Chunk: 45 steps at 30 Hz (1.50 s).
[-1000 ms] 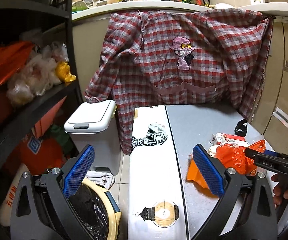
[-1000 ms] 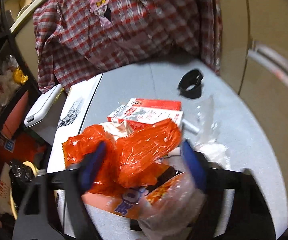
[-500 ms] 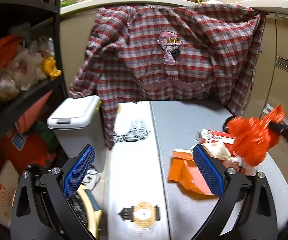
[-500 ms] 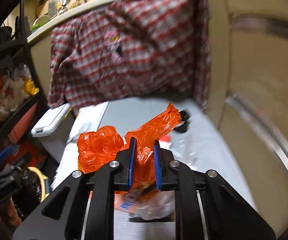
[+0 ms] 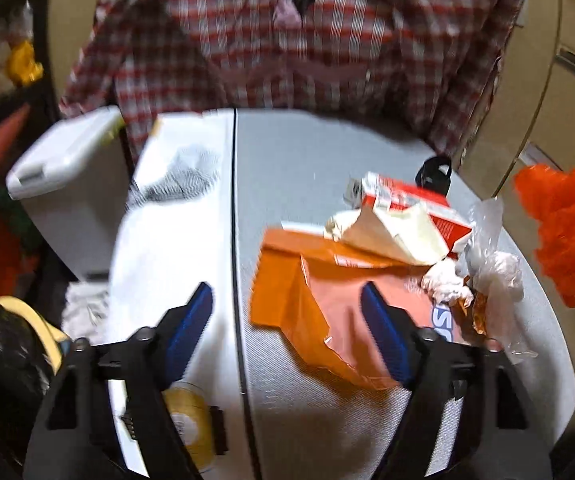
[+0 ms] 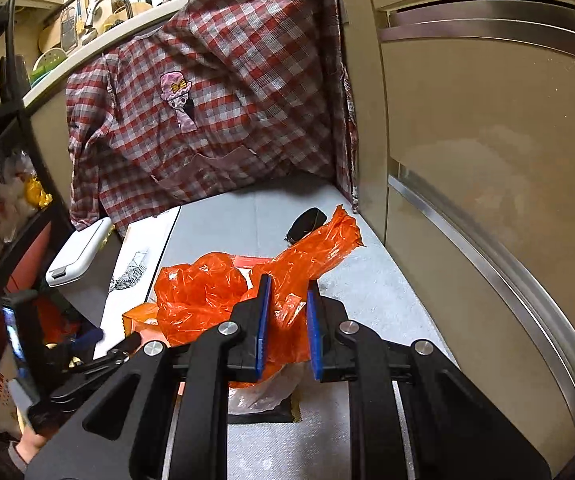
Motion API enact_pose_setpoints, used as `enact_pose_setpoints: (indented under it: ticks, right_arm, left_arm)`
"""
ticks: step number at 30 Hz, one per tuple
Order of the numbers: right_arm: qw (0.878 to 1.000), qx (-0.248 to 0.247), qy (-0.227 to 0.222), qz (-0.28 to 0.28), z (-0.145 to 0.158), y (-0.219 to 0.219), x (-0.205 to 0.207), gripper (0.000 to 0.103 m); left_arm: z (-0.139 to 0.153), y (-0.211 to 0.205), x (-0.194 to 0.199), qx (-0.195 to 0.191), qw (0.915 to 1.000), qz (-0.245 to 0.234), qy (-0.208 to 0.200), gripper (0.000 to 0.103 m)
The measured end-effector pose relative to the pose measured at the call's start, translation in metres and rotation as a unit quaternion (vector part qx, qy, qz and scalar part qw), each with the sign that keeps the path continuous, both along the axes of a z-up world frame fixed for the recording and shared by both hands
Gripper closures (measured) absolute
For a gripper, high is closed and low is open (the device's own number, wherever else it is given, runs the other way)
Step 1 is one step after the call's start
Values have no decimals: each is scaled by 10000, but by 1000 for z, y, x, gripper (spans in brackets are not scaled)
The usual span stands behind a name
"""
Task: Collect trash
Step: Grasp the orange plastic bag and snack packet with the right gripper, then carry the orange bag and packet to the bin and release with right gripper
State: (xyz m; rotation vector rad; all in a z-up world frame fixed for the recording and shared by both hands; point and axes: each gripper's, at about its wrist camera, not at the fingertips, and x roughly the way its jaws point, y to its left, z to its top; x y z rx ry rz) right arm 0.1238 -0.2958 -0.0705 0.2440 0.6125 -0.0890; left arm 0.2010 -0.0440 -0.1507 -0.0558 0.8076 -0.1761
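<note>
A pile of trash lies on the grey table (image 5: 307,152): a flat orange wrapper (image 5: 307,292), a red and white carton (image 5: 407,200), crumpled cream paper (image 5: 391,232) and clear plastic with tissue (image 5: 495,272). My left gripper (image 5: 287,320) hangs low over the wrapper's near-left part. Its jaws are closing, the right fingertip over the wrapper, and the pads do not press on it. My right gripper (image 6: 287,292) is shut on a crumpled orange plastic bag (image 6: 199,292), held above the table. That bag (image 5: 563,232) hangs at the right edge in the left wrist view.
A white lidded bin (image 5: 67,160) stands left of the table, and a black-lined bin (image 5: 3,352) sits lower left. A plaid shirt (image 5: 287,60) hangs behind the table. A black clip (image 5: 433,172) lies at the back. Cabinet doors (image 6: 487,160) close off the right side.
My right gripper shut on the orange bag and lifted it off the pile. My left gripper dropped forward toward the orange wrapper, and its jaws narrowed.
</note>
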Motion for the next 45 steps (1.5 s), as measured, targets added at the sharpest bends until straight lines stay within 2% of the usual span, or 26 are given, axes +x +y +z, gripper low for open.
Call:
enact_pose_setpoints:
  ticks: [1, 2, 3, 7, 10, 12, 15, 19, 23, 26, 37, 45]
  right_arm:
    - [10000, -3, 0, 2, -1, -1, 0, 86]
    - [10000, -4, -2, -3, 0, -1, -1, 86]
    - [10000, -2, -2, -11, 0, 0, -1, 86]
    - [10000, 70, 1, -12, 2, -4, -2, 86]
    - [9999, 101, -83, -24, 7, -7, -5, 86]
    - [9999, 108, -131, -11, 9, -7, -9, 86]
    - [9997, 119, -215, 9, 13, -7, -13, 86]
    - [9994, 132, -334, 20, 19, -5, -19, 86]
    - [9989, 100, -466, 32, 24, -3, -24, 86]
    - [9984, 104, -545, 68, 27, 0, -27, 86]
    - [9960, 87, -769, 441, 45, 28, -46, 86]
    - [9918, 54, -790, 999, 53, 85, -65, 86]
  left_arm:
    - [-4, -1, 3, -12, 9999, -25, 112, 62]
    - [-9, -3, 6, -65, 9995, -118, 275, 91]
    - [-11, -3, 7, -107, 9991, -171, 360, 99]
    - [6, -3, -3, 28, 9999, -112, -39, 101]
    - [32, -4, -16, 78, 9992, -114, -387, 102]
    - [52, -8, -29, 364, 9969, -151, -674, 102]
    - [76, -14, -46, 771, 9908, -189, -1094, 102]
    - [97, -11, -63, 1034, 9854, -84, -1349, 102]
    - [111, -8, -79, 1553, 9740, 124, -1642, 102]
    - [122, -5, -86, 1757, 9685, 258, -1748, 102]
    - [171, 45, -128, 1733, 9594, 876, -2046, 102]
    - [197, 111, -161, 1563, 9531, 1457, -2145, 102]
